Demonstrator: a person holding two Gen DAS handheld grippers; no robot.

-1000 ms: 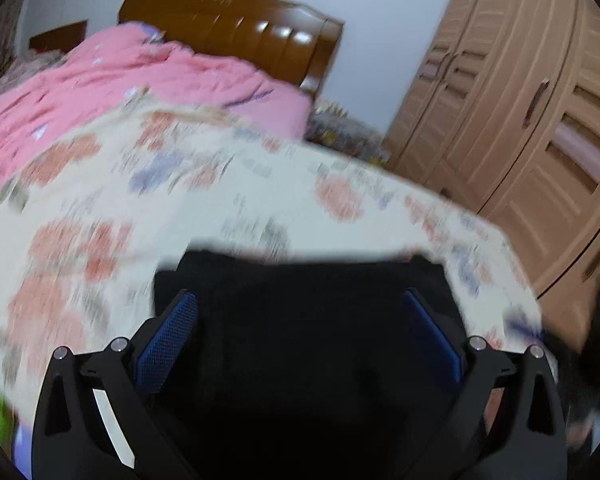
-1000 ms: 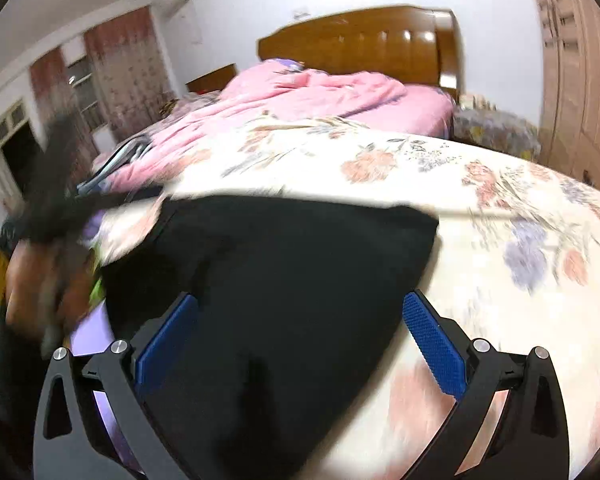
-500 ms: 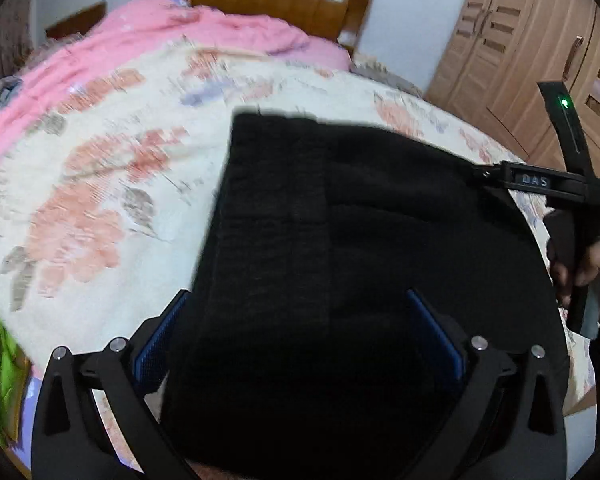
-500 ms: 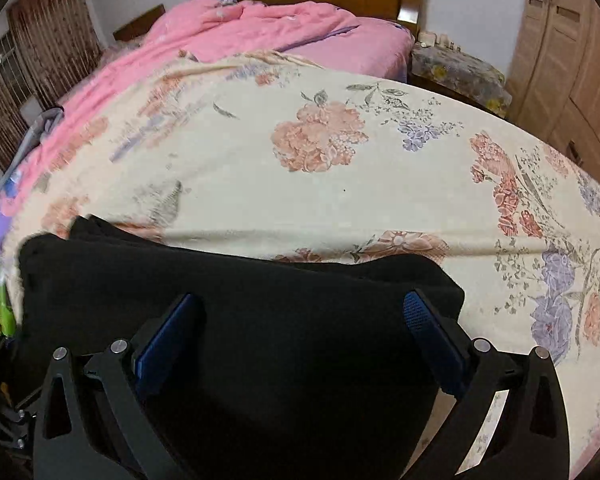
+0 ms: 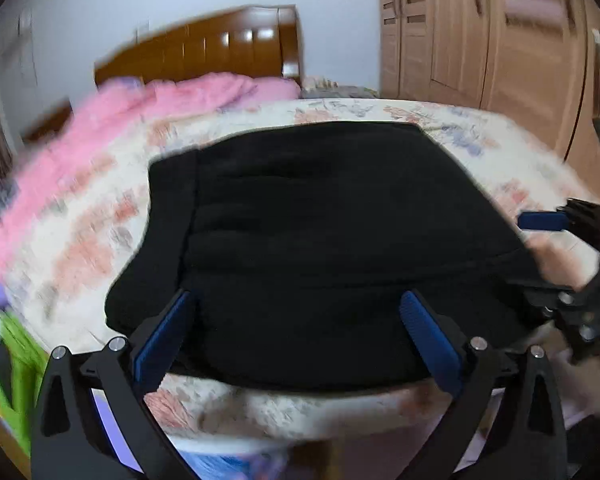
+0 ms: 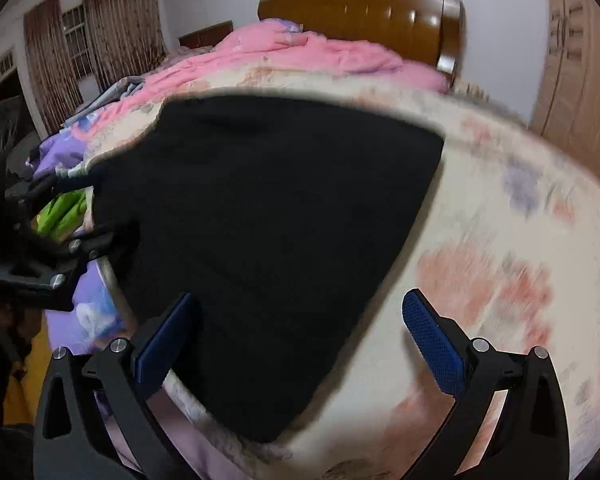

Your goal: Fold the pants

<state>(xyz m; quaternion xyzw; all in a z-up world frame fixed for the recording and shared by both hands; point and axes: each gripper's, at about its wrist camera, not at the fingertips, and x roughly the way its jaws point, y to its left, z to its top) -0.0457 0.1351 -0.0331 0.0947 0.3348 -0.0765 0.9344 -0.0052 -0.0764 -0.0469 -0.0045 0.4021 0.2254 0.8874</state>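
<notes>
The black pants [image 5: 320, 240] lie folded into a flat, roughly square stack on the floral bedspread [image 5: 100, 216] near the bed's front edge. They also show in the right wrist view [image 6: 268, 232]. My left gripper [image 5: 296, 332] is open and empty, held just in front of the stack's near edge. My right gripper [image 6: 300, 332] is open and empty, at the stack's near right corner. The right gripper also shows at the right edge of the left wrist view [image 5: 580, 256], beside the stack. The left gripper shows at the left edge of the right wrist view [image 6: 40, 256].
A pink quilt [image 6: 300, 60] is bunched at the head of the bed under a wooden headboard [image 6: 360, 8]. A wooden wardrobe [image 5: 500, 40] stands to the right. Purple and green fabric [image 6: 64, 208] hangs at the bed's left front edge.
Both grippers have drawn back from over the pants toward the bed's front edge. The folded stack stays lying flat. Both views are blurred with motion.
</notes>
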